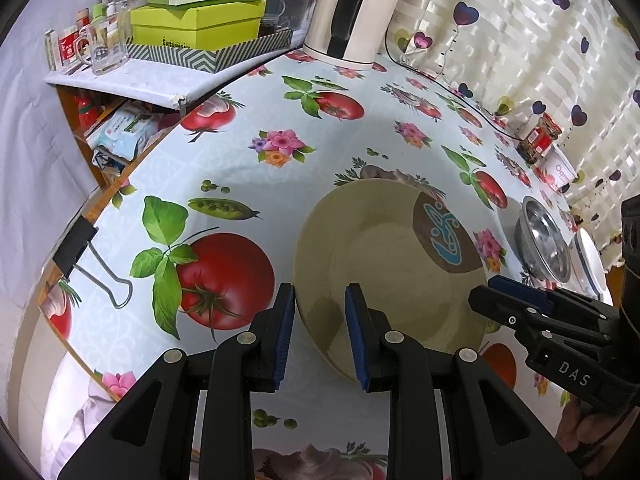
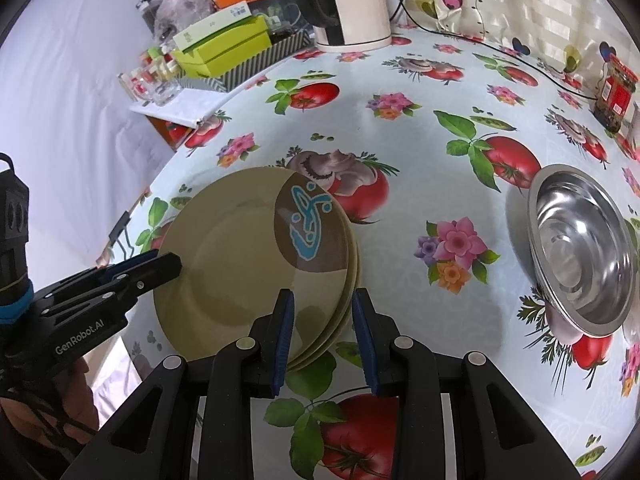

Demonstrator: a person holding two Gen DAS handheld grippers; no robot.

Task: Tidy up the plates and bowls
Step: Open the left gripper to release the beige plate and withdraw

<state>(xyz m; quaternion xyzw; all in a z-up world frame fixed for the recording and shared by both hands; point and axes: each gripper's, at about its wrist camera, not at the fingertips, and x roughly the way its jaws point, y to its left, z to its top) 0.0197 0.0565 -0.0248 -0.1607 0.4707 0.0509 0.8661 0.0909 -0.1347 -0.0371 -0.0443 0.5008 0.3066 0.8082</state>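
Note:
A stack of olive-green plates (image 1: pixel 384 264) (image 2: pixel 240 264), with a brown patch and blue design on the top one, lies on the fruit-print tablecloth. My left gripper (image 1: pixel 320 292) (image 2: pixel 160 262) straddles the stack's left rim. Its outer pad sits at the edge and its inner pad hovers over the top plate; it is open. My right gripper (image 2: pixel 322 298) (image 1: pixel 486 286) straddles the opposite rim, one pad over the plate and one outside the stack, also open. A steel bowl (image 2: pixel 580 248) (image 1: pixel 544 248) sits to the right. A white bowl (image 1: pixel 592 264) lies behind it.
A white kettle (image 1: pixel 356 20) (image 2: pixel 356 4) and its cord stand at the back. Green boxes (image 1: pixel 200 24) and a glass mug (image 1: pixel 104 48) crowd a shelf at the left. A jar (image 2: pixel 614 92) stands by the curtain. A binder clip (image 1: pixel 96 264) grips the table's left edge.

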